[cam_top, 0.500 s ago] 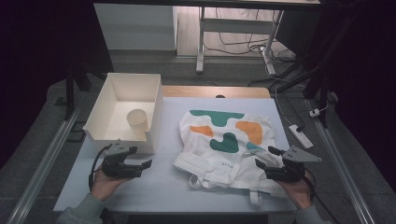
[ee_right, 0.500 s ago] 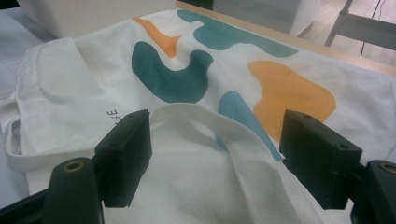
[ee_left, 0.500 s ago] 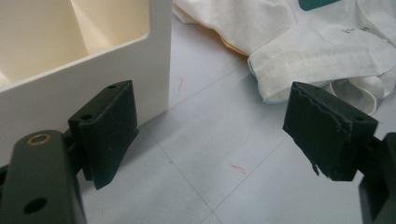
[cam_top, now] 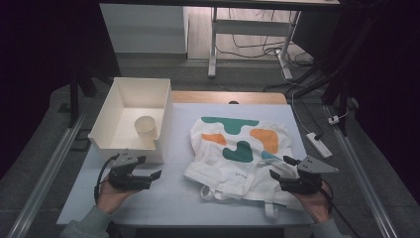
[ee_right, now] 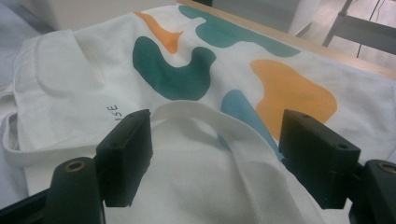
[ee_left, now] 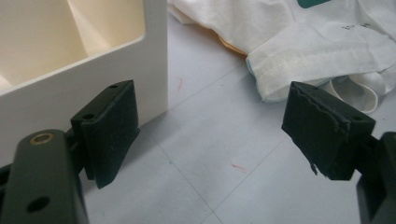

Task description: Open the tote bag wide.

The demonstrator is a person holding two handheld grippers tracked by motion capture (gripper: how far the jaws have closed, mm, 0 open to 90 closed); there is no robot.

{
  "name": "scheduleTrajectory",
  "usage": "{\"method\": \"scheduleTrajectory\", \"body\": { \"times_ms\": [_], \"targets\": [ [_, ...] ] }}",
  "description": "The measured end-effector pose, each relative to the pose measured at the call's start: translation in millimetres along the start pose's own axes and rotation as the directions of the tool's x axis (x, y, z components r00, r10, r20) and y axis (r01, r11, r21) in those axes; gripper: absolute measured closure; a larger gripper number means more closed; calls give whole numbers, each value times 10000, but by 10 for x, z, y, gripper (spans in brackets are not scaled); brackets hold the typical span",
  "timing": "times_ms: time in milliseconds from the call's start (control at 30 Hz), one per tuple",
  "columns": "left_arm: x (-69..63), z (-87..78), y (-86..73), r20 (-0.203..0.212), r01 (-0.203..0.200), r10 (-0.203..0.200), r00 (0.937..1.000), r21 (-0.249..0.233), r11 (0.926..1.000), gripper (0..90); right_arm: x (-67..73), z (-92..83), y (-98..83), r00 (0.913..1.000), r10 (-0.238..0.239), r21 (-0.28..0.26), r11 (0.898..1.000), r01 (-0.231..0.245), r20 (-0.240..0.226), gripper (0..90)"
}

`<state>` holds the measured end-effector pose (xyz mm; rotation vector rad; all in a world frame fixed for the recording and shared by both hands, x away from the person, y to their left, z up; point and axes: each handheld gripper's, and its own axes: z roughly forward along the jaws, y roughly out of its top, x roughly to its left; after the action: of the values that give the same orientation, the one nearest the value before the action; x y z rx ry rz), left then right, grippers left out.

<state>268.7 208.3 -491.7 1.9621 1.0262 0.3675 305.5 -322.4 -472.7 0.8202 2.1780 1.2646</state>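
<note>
A white tote bag point(cam_top: 233, 163) printed with green and orange shapes lies flat on the right half of the table, its straps toward the front edge. My right gripper point(cam_top: 280, 167) hovers at the bag's near right corner with its jaws open. In the right gripper view the right gripper point(ee_right: 215, 154) stands wide over a white strap loop point(ee_right: 205, 116), and the pads are not touching it. My left gripper point(cam_top: 150, 167) is open over bare table, between the box and the bag. In the left gripper view the left gripper point(ee_left: 212, 126) has nothing between its pads.
A white open box point(cam_top: 166, 129) stands at the left with a pale cup point(cam_top: 146, 128) inside; its near corner point(ee_left: 154, 70) is close to my left jaw. A power strip point(cam_top: 318, 144) lies past the table's right edge. A wooden strip point(cam_top: 228, 97) runs along the back.
</note>
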Motion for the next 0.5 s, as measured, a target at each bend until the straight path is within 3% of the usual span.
{"method": "scheduleTrajectory", "body": {
  "times_ms": [300, 500],
  "targets": [
    [-72, -10, 17, -15, -315, 314, 9995, -88, 9995, 198, 16, 2, 7, 10000, -81, -1, 10000, 81, 21, 260],
    [-160, -9, 42, 251, -663, 666, 9975, -125, 9977, 200, 25, 6, 11, 9999, -122, 10, 9999, 122, 14, 261]
  ]
}}
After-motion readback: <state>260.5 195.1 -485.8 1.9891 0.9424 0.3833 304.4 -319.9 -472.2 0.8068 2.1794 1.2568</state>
